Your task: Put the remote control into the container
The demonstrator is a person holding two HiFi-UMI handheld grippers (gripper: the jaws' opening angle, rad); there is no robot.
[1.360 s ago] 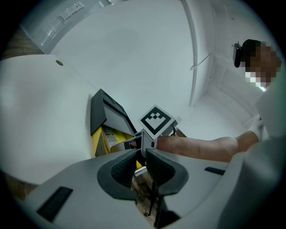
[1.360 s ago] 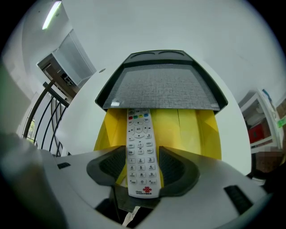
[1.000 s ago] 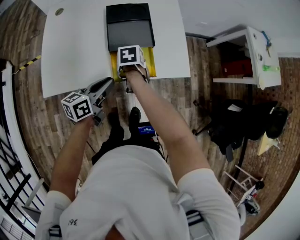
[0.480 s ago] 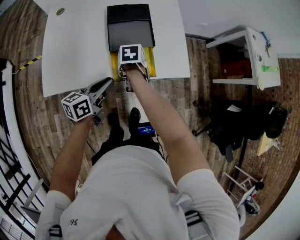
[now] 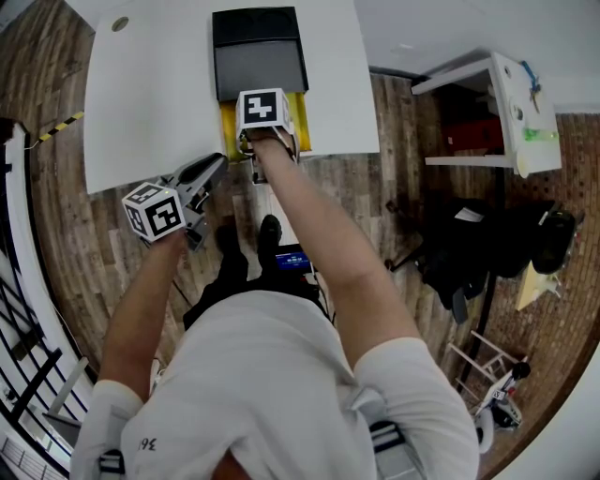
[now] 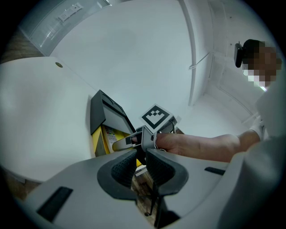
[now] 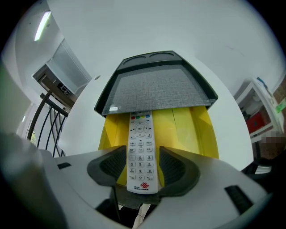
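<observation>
Right jaws: clenched on the remote (image 7: 140,134), one jaw at each long side of its lower half. The right gripper (image 7: 143,156) points straight into the container (image 7: 192,129).
Remote: button face up, logo end nearest the camera. The end with the coloured buttons lies just at the near edge of the cover (image 7: 156,87). It runs in line with the jaws, over the left half of the container's yellow floor. Whether it touches that floor cannot be told.
Left jaws: pressed together, nothing between them. The left gripper (image 6: 140,166) points toward the right gripper's marker cube.
Left gripper position: body over the floor (image 5: 75,244), tips at the near edge of the desk (image 5: 150,94), just left of the container and apart from it.
Container: yellow, open over its near half, the far half under the dark-rimmed grey cover. It stands at the near edge of the desk.
Desk: white, with a small round fitting (image 5: 118,23) near its far-left corner.
Surroundings: wood-plank floor. A white shelf unit (image 5: 502,112) stands to the right of the desk.
</observation>
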